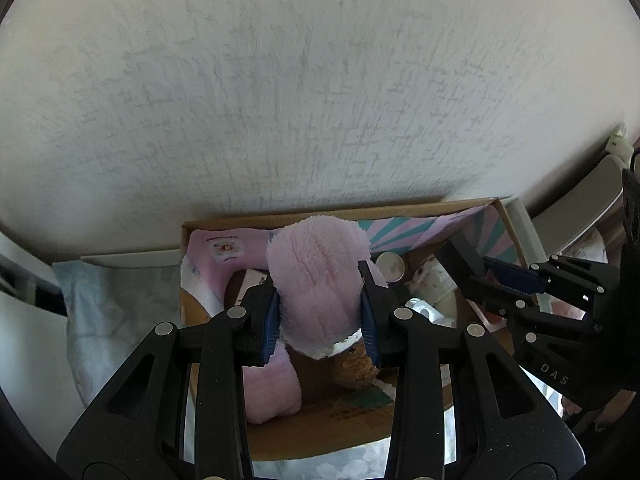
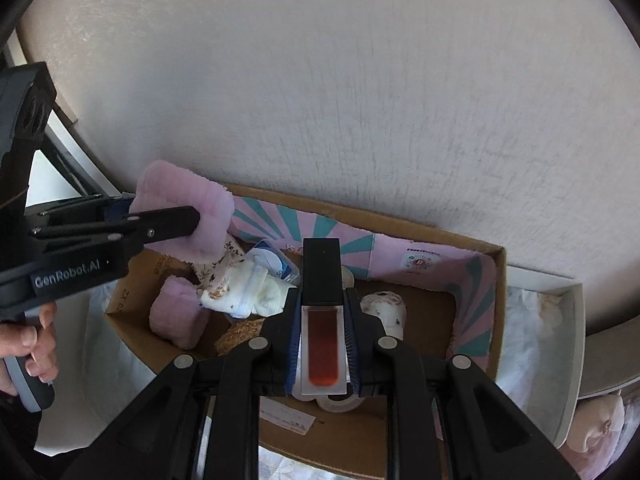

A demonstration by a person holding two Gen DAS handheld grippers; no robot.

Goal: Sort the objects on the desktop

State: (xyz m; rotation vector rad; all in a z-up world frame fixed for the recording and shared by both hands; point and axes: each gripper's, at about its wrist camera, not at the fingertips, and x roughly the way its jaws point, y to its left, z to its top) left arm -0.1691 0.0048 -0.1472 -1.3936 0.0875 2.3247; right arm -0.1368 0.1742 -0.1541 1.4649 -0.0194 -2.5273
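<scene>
Jaws clamp on both loads over the box (image 2: 496, 280) — left gripper (image 1: 320, 316) squeezing a pink plush (image 1: 316, 276), right gripper (image 2: 322, 344) a slick lip-gloss tube (image 2: 322, 320) — which could slide out and hit the clutter.

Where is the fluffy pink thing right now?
The fluffy pink cloth is pinched in the left gripper, held above the cardboard box by the wall.

Black two-finger left gripper (image 2: 196, 220) lettered "GenRobot.AI"; right gripper (image 2: 322, 344) shows blue ribbed pads (image 2: 291, 354), silver pivot screws (image 2: 258, 343) and triangular cut-outs.
</scene>
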